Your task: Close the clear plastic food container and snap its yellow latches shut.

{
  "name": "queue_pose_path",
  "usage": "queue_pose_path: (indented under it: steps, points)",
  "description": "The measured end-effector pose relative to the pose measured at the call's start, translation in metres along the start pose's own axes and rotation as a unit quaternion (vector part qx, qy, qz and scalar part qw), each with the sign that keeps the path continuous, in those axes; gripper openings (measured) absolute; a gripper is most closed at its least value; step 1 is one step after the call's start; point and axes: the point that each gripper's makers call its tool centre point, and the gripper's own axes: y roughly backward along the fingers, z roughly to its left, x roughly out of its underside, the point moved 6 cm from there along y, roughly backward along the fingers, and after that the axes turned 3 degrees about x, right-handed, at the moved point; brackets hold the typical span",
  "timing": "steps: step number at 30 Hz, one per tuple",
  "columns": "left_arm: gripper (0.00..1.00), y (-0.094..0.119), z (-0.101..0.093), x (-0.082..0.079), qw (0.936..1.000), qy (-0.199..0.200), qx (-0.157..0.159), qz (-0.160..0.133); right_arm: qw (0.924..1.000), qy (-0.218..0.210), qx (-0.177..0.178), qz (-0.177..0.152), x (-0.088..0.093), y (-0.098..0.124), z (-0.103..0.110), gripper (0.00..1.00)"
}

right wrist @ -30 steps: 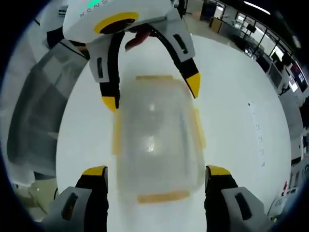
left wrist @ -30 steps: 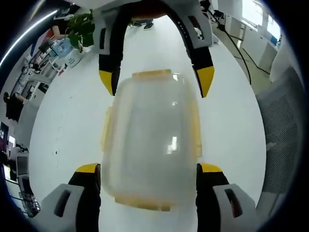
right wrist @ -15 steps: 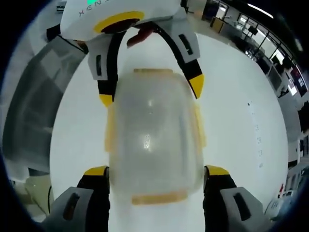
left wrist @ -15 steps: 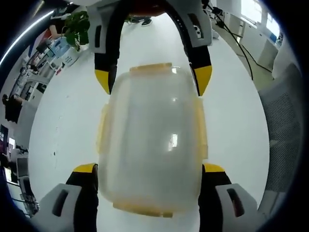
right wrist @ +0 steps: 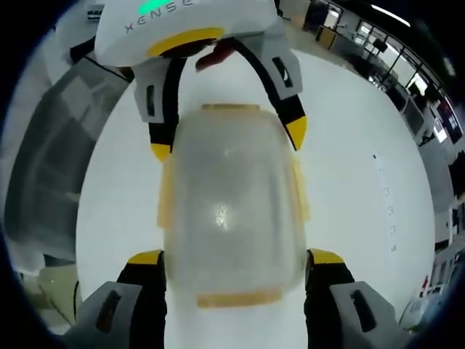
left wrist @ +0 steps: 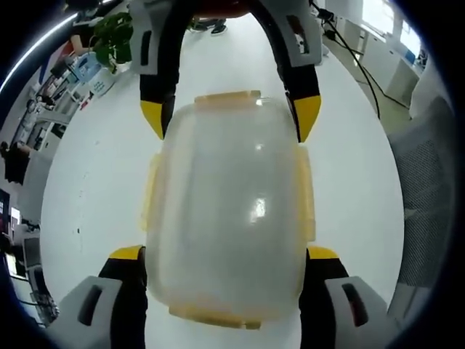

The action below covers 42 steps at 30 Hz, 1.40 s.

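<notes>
Container (left wrist: 229, 218) on white table (left wrist: 87, 182), lid on, long axis gripper-to-gripper | left gripper (left wrist: 227, 262) jaws apart, straddling near end | right gripper (right wrist: 229, 265) likewise, opposite end | 4 yellow latches (left wrist: 305, 193) unpressed

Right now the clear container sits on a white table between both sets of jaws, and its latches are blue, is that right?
Not quite: the latches are yellow, not blue, as the left gripper view shows. The clear container does sit on the white table, flanked by both sets of jaws.
</notes>
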Motion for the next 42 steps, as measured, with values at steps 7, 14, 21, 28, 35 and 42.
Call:
queue_pose_path:
  steps: [7, 14, 21, 28, 35, 42]
  points:
    - [0.88, 0.0, -0.001, 0.0, 0.9999, -0.009, 0.003, 0.008, 0.9999, -0.01, 0.003, -0.002, -0.001, 0.0, 0.003, 0.79]
    - [0.88, 0.002, -0.003, 0.003, 0.9998, -0.019, 0.005, 0.007, 0.9997, -0.022, 0.008, 0.0, -0.003, -0.001, 0.009, 0.78]
    - [0.88, 0.004, -0.007, 0.008, 0.9997, -0.022, 0.006, 0.004, 0.9995, -0.029, 0.009, -0.004, -0.008, -0.002, 0.014, 0.78]
    - [0.88, 0.008, -0.01, 0.014, 0.9996, -0.026, 0.008, 0.0, 0.9994, -0.033, 0.011, 0.006, -0.015, -0.004, 0.019, 0.78]
    - [0.88, 0.013, -0.015, 0.027, 0.9996, -0.027, 0.009, 0.001, 0.9993, -0.036, 0.012, 0.007, -0.027, -0.008, 0.025, 0.78]
    - [0.88, 0.019, -0.02, 0.042, 0.9996, -0.025, 0.008, 0.001, 0.9992, -0.034, 0.011, 0.018, -0.044, -0.016, 0.03, 0.78]
